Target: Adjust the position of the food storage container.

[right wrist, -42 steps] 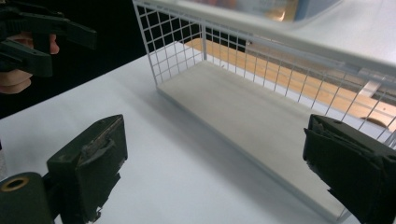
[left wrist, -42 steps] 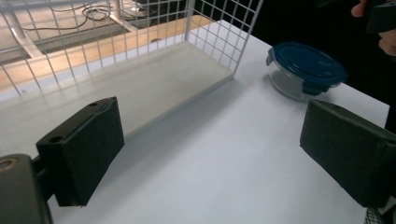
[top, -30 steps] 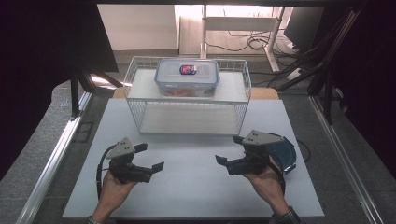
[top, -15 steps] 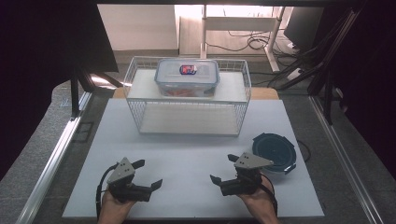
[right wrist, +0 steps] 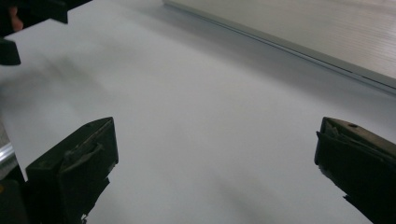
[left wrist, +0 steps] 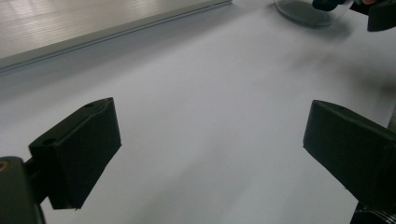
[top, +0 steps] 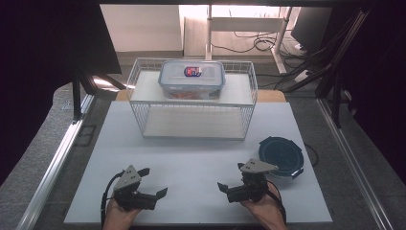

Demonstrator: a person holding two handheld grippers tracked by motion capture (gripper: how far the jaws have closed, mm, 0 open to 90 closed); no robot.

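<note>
Both tools rest low at the near edge of the white board (top: pixel 191 158), nothing in hand, so this reads as a pause before any reach begins. The left gripper (top: pixel 152 184) at seven o'clock and the right gripper (top: pixel 229 188) at five o'clock both stand released, jaws wide over bare board. The nearest thing, a dark round lid (top: pixel 281 155), lies just beside the right gripper at its two o'clock; next would be a short swing toward its rim. The high view adds the wire basket (top: pixel 191 103) at twelve o'clock bearing a lidded clear container (top: pixel 191 79); the left gripper view catches the lid's edge (left wrist: pixel 308 9).
</note>
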